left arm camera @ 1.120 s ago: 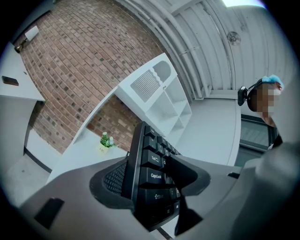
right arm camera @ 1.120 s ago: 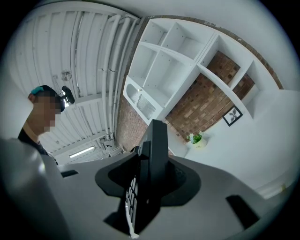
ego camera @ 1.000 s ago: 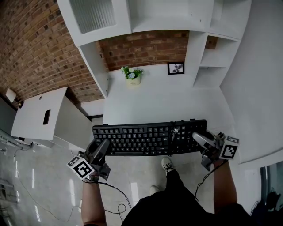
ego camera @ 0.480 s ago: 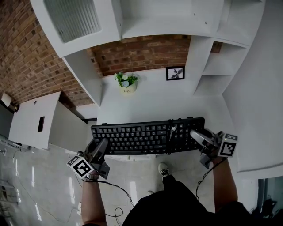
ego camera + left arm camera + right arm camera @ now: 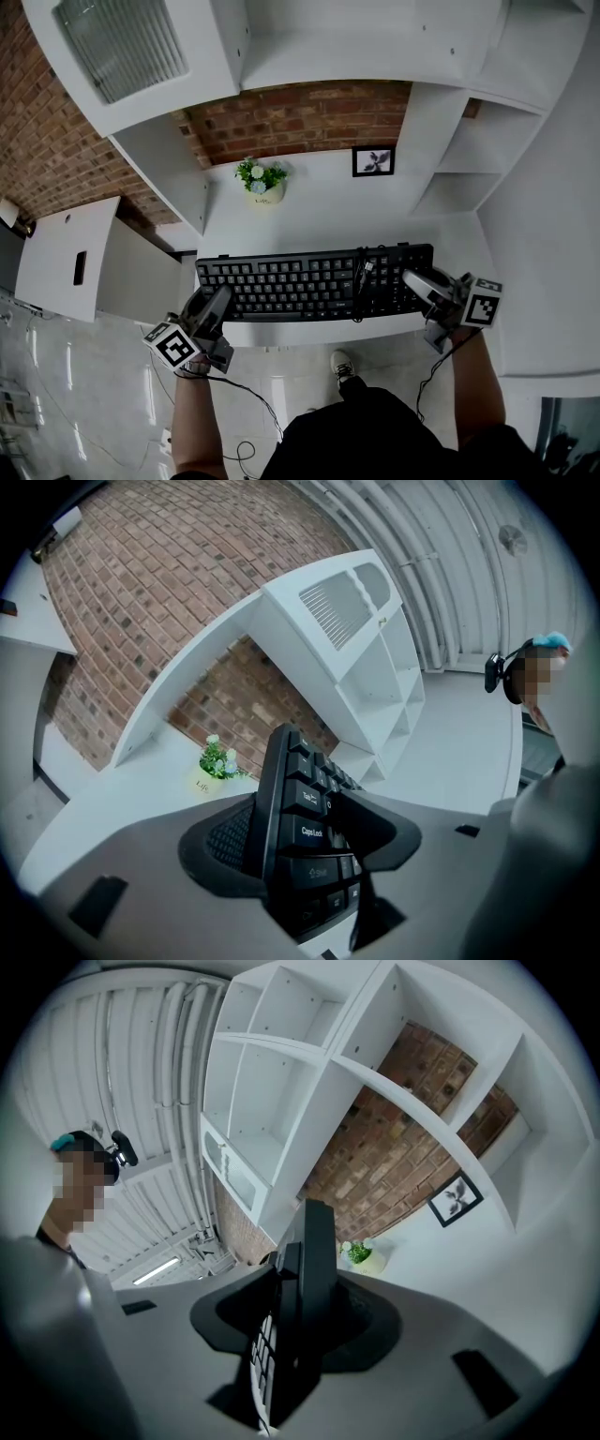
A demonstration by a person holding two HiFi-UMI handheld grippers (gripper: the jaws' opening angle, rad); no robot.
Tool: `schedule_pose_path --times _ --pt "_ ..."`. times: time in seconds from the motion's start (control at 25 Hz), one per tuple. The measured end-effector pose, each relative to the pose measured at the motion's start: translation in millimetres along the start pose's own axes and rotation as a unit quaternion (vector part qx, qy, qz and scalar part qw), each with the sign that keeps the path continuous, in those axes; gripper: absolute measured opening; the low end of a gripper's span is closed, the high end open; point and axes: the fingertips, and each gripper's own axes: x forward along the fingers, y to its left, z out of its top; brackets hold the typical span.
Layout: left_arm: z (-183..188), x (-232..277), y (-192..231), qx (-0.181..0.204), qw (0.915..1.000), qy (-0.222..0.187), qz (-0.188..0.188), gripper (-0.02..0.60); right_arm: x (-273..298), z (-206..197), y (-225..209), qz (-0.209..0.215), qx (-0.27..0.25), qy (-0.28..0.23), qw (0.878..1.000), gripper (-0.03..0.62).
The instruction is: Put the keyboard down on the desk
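Note:
A black keyboard (image 5: 300, 283) lies level over the front part of the white desk (image 5: 319, 220), its cable (image 5: 361, 279) looped across the keys. My left gripper (image 5: 219, 304) is shut on the keyboard's left end, and in the left gripper view that end (image 5: 302, 808) sits clamped between the jaws by the Caps Lock key. My right gripper (image 5: 418, 284) is shut on the right end, which stands edge-on between the jaws (image 5: 309, 1279) in the right gripper view. I cannot tell whether the keyboard touches the desk.
A small potted plant (image 5: 260, 180) and a framed picture (image 5: 373, 160) stand at the back of the desk against the brick wall. White shelves (image 5: 469, 159) rise on the right and overhead. A low white cabinet (image 5: 66, 253) is left. My shoe (image 5: 341, 364) is below the desk edge.
Both grippers and the keyboard have moved forward together, from over the desk's front edge and the floor to over the desk's surface. Both grips are unchanged.

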Motion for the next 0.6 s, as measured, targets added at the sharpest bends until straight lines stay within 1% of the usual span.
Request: schedule_pose_path --times 0.28,0.6 --pt "-1.4 54.1 37.3 -0.009 0.9993 0.009 0.034 0.273 34.4 22.6 -71.8 0.000 0.024 0.023 0.999 0.163" --pt "-10.8 75.7 70.7 -0.021 0.9980 0.020 0.056 0.278 59.0 21.5 -108.6 -0.009 0.044 0.041 0.998 0.166"
